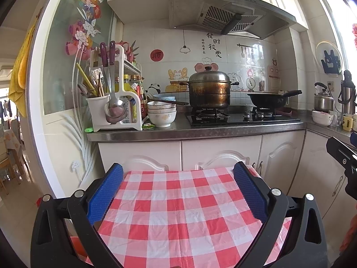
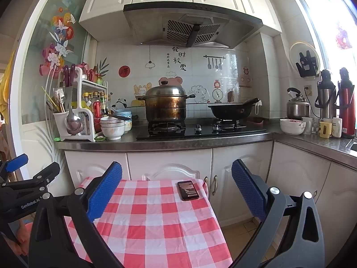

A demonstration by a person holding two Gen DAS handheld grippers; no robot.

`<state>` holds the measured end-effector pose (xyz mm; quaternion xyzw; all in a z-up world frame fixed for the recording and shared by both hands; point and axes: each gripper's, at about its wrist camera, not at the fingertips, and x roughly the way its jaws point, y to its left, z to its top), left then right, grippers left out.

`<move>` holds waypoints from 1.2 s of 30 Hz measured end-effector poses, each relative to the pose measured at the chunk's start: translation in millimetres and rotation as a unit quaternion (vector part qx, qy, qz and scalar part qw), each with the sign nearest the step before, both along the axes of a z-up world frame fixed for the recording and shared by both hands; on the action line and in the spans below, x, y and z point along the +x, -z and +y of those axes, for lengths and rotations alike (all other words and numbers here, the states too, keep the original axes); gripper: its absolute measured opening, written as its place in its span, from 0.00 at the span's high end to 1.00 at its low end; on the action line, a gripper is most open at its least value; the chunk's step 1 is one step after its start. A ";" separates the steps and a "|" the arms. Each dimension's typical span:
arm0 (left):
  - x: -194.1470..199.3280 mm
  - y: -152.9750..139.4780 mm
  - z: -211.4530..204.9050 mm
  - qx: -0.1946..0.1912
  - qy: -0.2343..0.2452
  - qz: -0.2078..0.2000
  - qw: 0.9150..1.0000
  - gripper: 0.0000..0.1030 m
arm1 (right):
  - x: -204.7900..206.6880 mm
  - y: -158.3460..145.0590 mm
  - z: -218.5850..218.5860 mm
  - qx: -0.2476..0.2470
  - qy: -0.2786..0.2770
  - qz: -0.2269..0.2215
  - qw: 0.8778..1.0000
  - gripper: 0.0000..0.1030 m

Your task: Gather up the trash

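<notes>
Two tongs, the left tongs (image 1: 178, 176) and right tongs (image 2: 177, 175), were held spread apart and empty above one checked worktop (image 2: 151, 223). One phone (image 2: 188, 190) lay between the right fingers. No trash could be made out.

- Left wrist view: sits low over the checked tablecloth (image 1: 178, 212), close to it, facing the counter (image 1: 196, 131) and stove wall head-on; blue fingers (image 1: 104, 196) frame the lower edge.
- Right wrist view: same heading, set further right, cloth's right edge and floor visible; phone (image 2: 188, 190) lies near.
- Shared: counter, steamer pot (image 1: 209, 90), wok (image 1: 267, 99), range hood (image 2: 191, 25), cupboards. Each view catches the other gripper at its margin.
</notes>
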<state>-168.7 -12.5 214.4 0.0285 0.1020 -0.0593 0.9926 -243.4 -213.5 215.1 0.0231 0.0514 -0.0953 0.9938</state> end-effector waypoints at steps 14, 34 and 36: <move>3.0 4.4 2.4 0.003 0.003 0.005 1.000 0.05 | 10.8 6.6 -0.5 -0.003 -0.001 0.013 1.000 0.04; 9.8 12.2 3.5 0.007 0.006 0.011 1.000 0.05 | 17.6 11.5 -1.7 -0.004 -0.002 0.022 1.000 0.04; 10.6 13.8 3.8 0.007 0.006 0.012 1.000 0.05 | 18.4 12.2 -2.2 -0.004 -0.003 0.023 1.000 0.04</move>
